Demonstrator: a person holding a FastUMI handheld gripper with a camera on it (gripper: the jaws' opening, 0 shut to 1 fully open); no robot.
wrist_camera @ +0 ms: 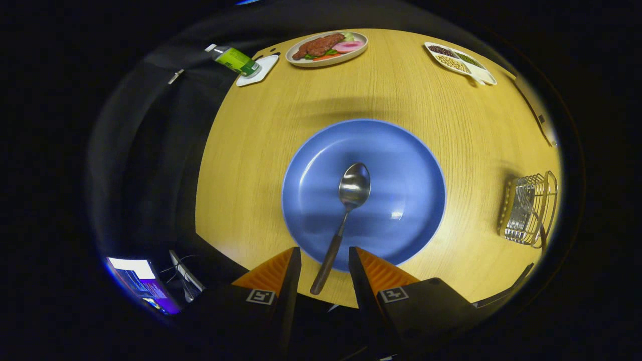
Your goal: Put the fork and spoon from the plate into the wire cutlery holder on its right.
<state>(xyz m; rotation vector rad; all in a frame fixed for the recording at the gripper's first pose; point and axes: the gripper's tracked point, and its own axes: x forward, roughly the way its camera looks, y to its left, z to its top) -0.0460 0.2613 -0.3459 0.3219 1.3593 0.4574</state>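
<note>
A: Anything hard to make out?
B: The holder (529,210), right of the plate (401,165), is warped near the rim; its contents are unclear.
A: The spoon (345,210)?
B: On the plate, bowl pointing away, handle running back over the rim between the fingers.
A: The gripper (325,260)?
B: Spread wide, touching nothing.

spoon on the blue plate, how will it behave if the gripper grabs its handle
The spoon looks like rigid metal, so it should not flex. Its shiny bowl looks heavier than the thin handle lying between the open gripper fingers, so it may tip bowl-down. It may slide on the smooth plate.
</note>
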